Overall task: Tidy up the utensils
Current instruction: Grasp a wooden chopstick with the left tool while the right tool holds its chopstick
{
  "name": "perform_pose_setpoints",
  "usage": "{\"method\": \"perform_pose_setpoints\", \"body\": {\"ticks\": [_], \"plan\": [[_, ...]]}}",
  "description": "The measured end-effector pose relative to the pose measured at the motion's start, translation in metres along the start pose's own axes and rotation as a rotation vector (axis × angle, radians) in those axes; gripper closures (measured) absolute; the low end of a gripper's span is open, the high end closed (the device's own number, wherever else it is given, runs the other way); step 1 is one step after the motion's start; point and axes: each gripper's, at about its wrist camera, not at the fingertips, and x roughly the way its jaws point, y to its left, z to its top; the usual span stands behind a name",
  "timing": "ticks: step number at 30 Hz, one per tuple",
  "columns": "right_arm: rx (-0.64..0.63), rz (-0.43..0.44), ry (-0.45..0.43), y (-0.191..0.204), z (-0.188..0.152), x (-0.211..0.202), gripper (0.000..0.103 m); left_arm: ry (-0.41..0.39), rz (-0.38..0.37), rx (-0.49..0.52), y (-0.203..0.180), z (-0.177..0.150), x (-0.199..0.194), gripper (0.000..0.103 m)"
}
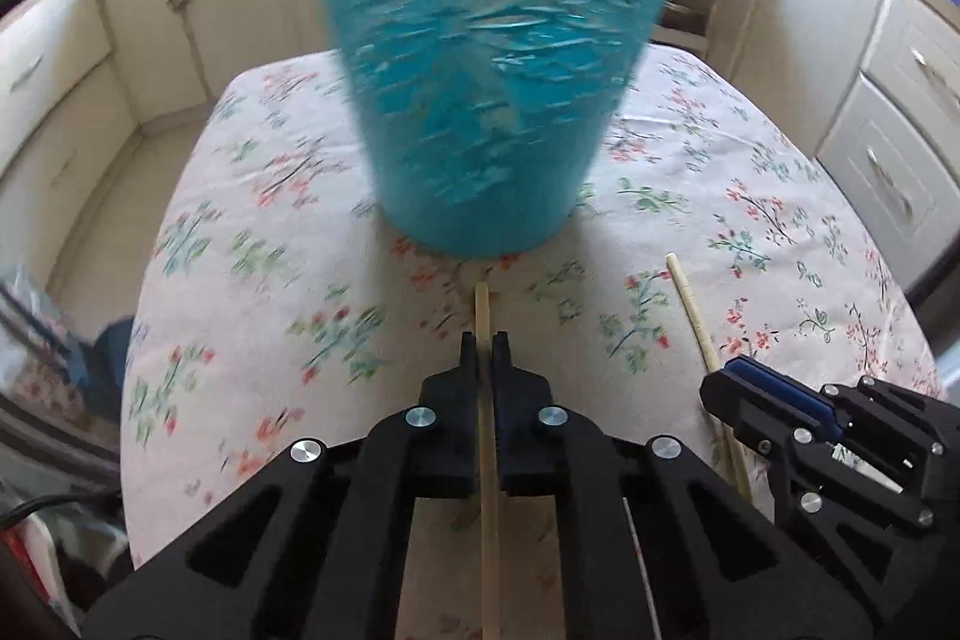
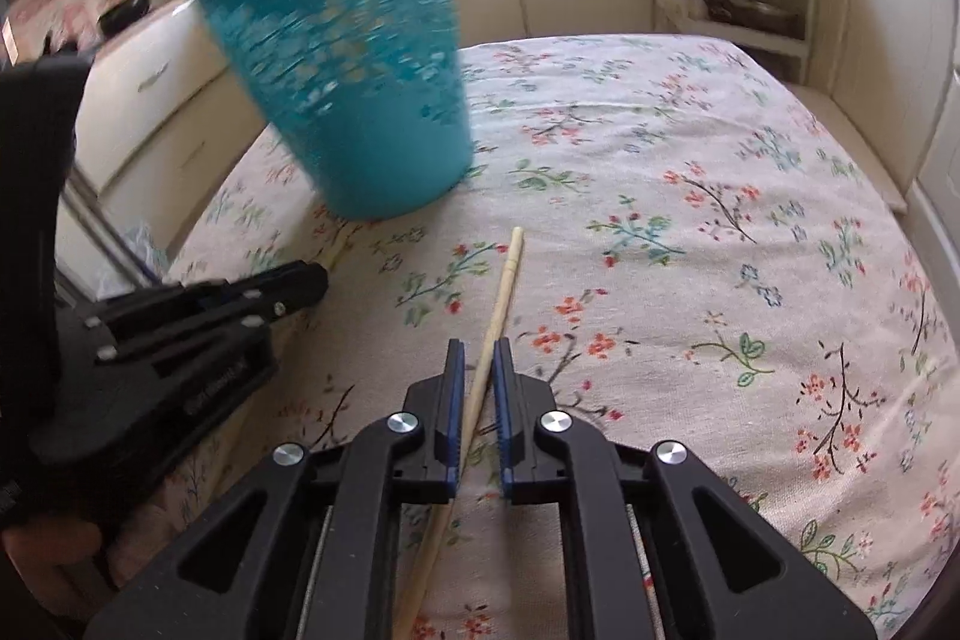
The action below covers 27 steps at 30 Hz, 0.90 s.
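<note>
Black left hand-held gripper (image 1: 483,346) clamps chopstick (image 1: 487,436); right hand-held gripper (image 2: 478,358) clamps another chopstick (image 2: 501,298); lettering unreadable.

Floral-clothed table (image 2: 690,148) bears teal basket (image 2: 336,58), two chopsticks (image 2: 501,292).

Basket (image 1: 486,58) on table (image 1: 240,196); 2 chopsticks (image 1: 696,316) just before it, side by side.

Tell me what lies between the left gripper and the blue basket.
Only bare flowered tablecloth and the tip of the chopstick that the left gripper holds, short of the blue basket; left wrist view.
</note>
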Motion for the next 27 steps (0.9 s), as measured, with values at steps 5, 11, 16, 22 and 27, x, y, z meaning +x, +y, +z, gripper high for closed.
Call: {"method": "perform_pose_setpoints", "body": {"ticks": [5,11,16,22,27], "plan": [[-0.037,-0.005,0.015,0.008,-0.001,-0.004,0.093,0.008,0.000,-0.068,0.024,-0.007,-0.007,0.097],[-0.005,-0.042,0.012,0.003,0.013,0.007,0.076,0.037,0.001,-0.032,0.027,-0.001,-0.006,0.041],[-0.040,-0.059,0.002,0.009,0.016,0.013,0.075,0.025,0.013,0.015,0.026,-0.001,-0.003,0.041],[-0.086,-0.038,0.011,0.016,0.010,0.010,0.081,0.018,0.043,0.069,0.023,0.003,0.000,0.060],[-0.099,-0.020,0.016,0.019,0.009,0.010,0.080,0.015,0.051,0.083,0.021,0.004,0.000,0.064]]}}
